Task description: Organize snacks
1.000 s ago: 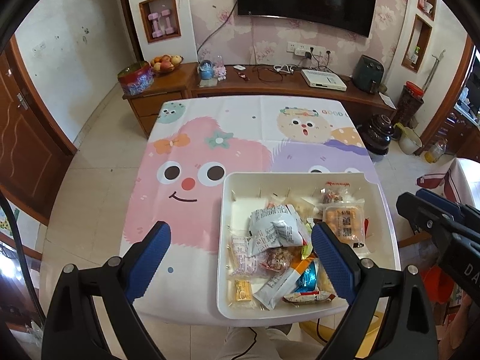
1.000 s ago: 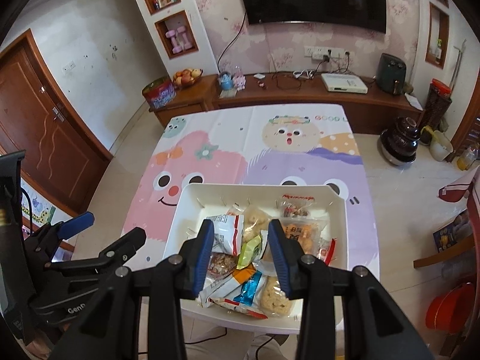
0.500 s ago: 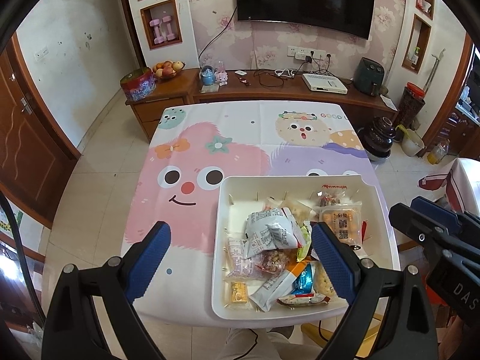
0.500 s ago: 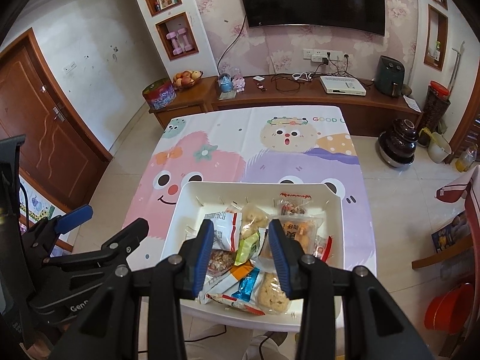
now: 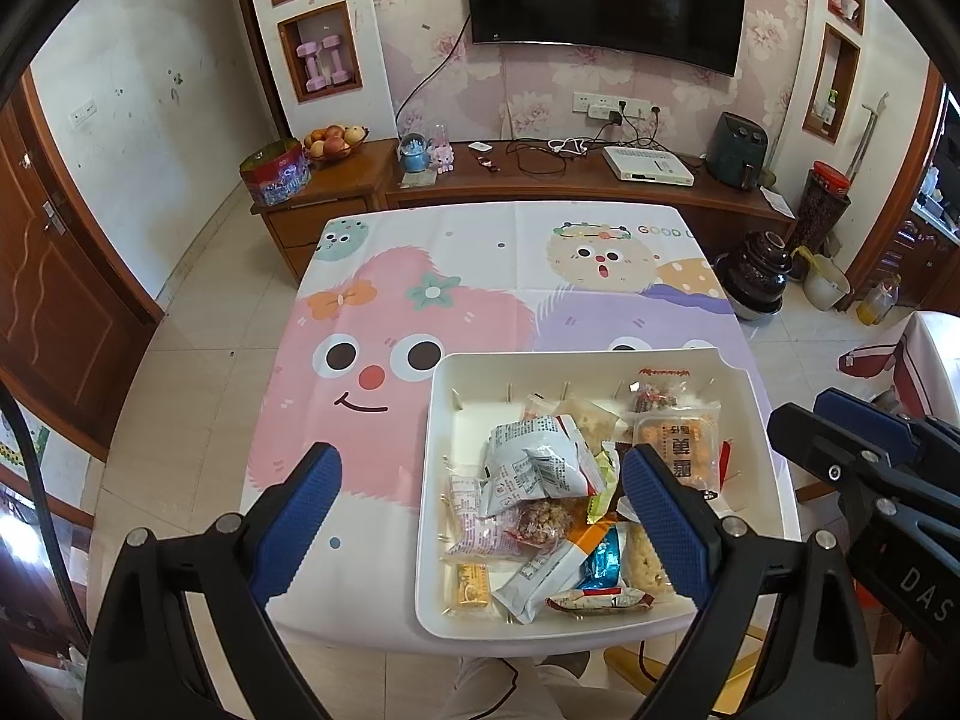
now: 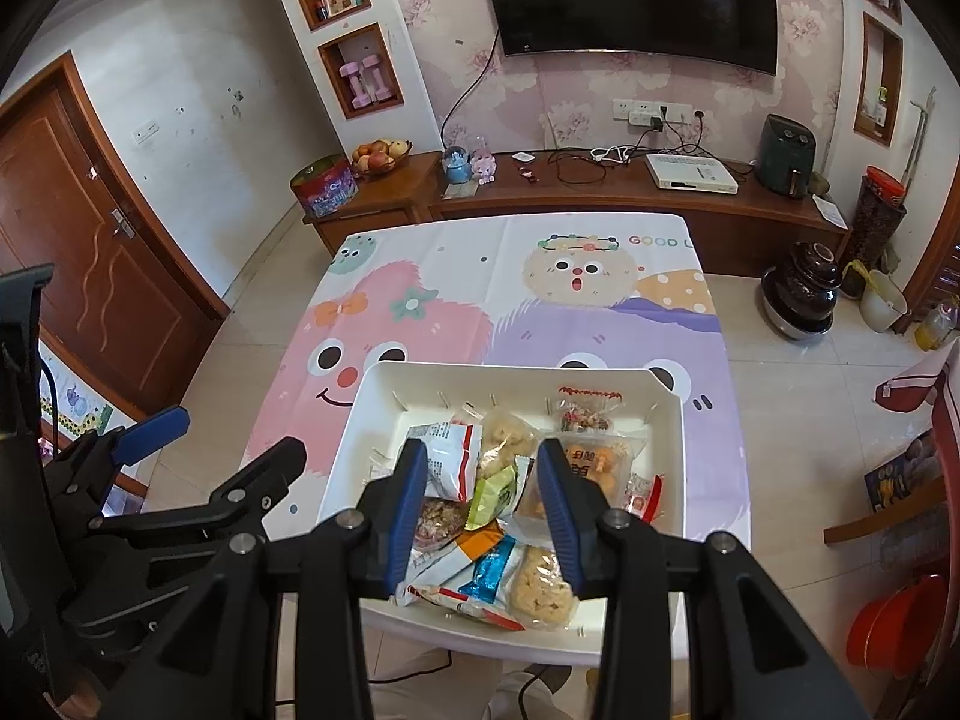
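Jaws are held apart and empty as the left gripper (image 5: 480,510) and right gripper (image 6: 480,492) are angled downward above the near snack tray (image 5: 606,357).

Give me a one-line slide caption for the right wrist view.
Right gripper hangs open above a white tray of jumbled snack packets on a cartoon tablecloth.

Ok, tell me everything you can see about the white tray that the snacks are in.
The white rectangular plastic tray looks smooth and glossy, with rounded corners and raised walls. Small slots line the inside of its walls, seemingly for dividers, though none are fitted. It sits flat at the near right part of the cartoon-printed tablecloth, reaching the table's near edge. A loose pile of wrapped snack packets fills its middle and right; its left strip is mostly bare. Nothing else touches it.
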Action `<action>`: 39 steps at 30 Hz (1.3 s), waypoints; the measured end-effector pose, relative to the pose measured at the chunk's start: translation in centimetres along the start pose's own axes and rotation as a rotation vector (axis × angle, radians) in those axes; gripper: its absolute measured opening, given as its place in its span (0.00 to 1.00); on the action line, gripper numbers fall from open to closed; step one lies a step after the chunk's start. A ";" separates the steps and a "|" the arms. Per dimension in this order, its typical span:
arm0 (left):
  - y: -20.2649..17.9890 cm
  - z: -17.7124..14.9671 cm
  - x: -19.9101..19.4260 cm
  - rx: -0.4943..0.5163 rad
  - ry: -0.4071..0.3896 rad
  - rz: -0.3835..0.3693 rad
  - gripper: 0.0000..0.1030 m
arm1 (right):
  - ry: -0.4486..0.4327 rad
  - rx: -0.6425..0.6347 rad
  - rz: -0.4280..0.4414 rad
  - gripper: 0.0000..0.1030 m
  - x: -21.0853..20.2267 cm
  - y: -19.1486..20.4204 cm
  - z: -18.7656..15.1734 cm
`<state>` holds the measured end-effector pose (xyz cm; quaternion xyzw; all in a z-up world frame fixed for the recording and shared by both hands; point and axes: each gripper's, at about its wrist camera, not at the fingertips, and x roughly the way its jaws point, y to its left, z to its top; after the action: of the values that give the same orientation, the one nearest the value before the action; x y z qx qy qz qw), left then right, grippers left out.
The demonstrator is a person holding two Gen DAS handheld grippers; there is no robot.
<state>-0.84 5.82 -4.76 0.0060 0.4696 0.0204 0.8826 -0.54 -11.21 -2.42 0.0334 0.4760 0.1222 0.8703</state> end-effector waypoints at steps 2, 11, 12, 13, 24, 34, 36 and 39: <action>0.0 0.0 0.0 0.000 0.000 -0.001 0.92 | 0.000 -0.001 0.001 0.38 0.1 0.0 -0.1; -0.1 0.0 0.0 0.002 -0.002 -0.001 0.92 | 0.000 0.000 0.002 0.38 0.1 -0.1 0.1; -0.1 0.0 0.0 0.001 -0.002 0.000 0.92 | -0.001 0.000 0.001 0.38 0.1 0.0 0.0; -0.1 0.0 0.1 0.001 -0.001 0.000 0.92 | -0.001 0.000 0.001 0.38 0.1 -0.1 0.1; -0.7 0.1 0.0 0.007 0.005 -0.004 0.92 | 0.000 0.003 0.001 0.38 0.1 -0.2 0.1; -1.2 0.0 0.2 0.011 0.013 -0.007 0.92 | 0.001 0.004 0.003 0.38 0.2 -0.3 0.1; -1.2 0.0 0.2 0.011 0.013 -0.006 0.92 | 0.001 0.003 0.004 0.38 0.1 -0.3 0.1; -1.2 -0.1 0.3 0.011 0.014 -0.007 0.92 | 0.001 0.004 0.004 0.38 0.2 -0.3 0.1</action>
<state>-0.73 4.59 -5.08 0.0092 0.4758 0.0146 0.8794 -0.29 -11.47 -2.56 0.0361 0.4766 0.1230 0.8697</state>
